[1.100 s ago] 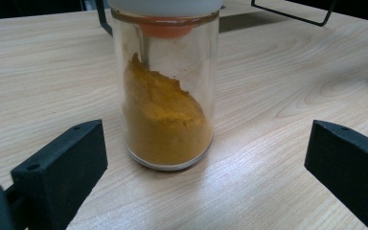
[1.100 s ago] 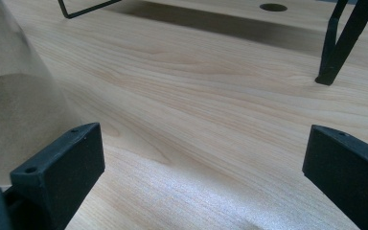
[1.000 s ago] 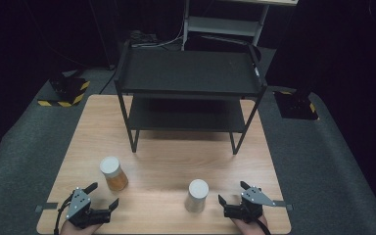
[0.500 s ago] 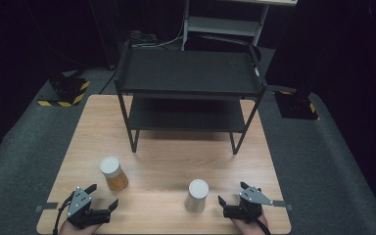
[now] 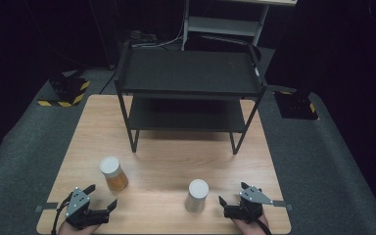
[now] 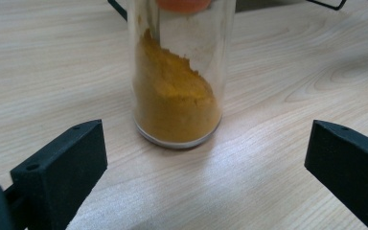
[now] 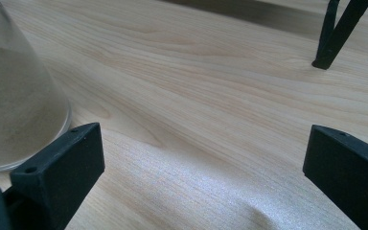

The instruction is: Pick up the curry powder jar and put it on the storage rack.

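1. The left claw [image 5: 104, 203] rests low at the near left edge of the tabletop [image 5: 171, 161], with its jaws wide apart and nothing between them.
2. The jar of orange powder [image 5: 113, 173] stands upright just beyond this claw. In the left gripper view the jar [image 6: 176, 76] sits centred between the two jaws but not yet inside them.
3. The right claw [image 5: 232, 203] is at the near right edge, also spread open and empty.
4. The jar of grey powder [image 5: 197, 195] stands upright just beside it, toward the middle of the tabletop. In the right gripper view this jar [image 7: 14, 96] is off to the left, very near the left jaw.
5. The black two-level shelf rack [image 5: 190, 90] stands at the far side, well apart from both jars.
6. Risk on the right: I judge that if the claw goes straight forward, the left jaw can strike the grey jar and push or tip it, because the jar is not centred.
7. Risk on the left: the jar is tall, smooth glass, so closing too high or off-centre may let it slip or topple.
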A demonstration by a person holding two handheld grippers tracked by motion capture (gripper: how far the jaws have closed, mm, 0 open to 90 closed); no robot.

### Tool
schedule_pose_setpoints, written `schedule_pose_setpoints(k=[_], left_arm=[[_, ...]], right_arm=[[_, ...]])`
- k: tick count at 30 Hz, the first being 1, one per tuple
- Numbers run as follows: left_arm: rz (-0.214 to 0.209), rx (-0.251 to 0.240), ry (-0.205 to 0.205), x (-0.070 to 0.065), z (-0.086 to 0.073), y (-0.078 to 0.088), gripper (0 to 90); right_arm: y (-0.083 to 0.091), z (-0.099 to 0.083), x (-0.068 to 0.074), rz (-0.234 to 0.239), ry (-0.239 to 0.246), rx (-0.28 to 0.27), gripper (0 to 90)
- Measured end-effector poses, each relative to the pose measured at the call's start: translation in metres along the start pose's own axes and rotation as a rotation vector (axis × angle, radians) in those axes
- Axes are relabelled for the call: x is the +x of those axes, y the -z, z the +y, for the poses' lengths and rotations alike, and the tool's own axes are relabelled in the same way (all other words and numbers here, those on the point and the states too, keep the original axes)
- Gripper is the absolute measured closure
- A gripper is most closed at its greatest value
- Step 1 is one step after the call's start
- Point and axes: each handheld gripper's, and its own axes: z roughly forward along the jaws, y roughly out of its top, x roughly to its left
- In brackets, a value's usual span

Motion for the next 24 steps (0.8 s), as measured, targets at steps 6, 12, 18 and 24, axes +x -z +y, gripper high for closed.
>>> schedule_pose_setpoints(k=[6,12,18,24], left_arm=[[-0.008,-0.035,0.0,-0.002,0.003,0.008,0.8],[-0.016,-0.055,0.006,-0.002,0.007,0.015,0.8],[-0.02,-0.068,0.001,-0.002,0.015,0.018,0.7],[-0.029,-0.081,-0.008,-0.001,0.026,0.02,0.7]], right_arm=[[0.0,0.0,0.0,0.0,0.0,0.0,0.0],[0.0,0.0,-0.001,0.002,-0.007,-0.001,0.0],[0.0,0.0,-0.001,0.004,-0.006,-0.001,0.0],[0.0,0.0,-0.002,0.008,-0.007,-0.002,0.0]])
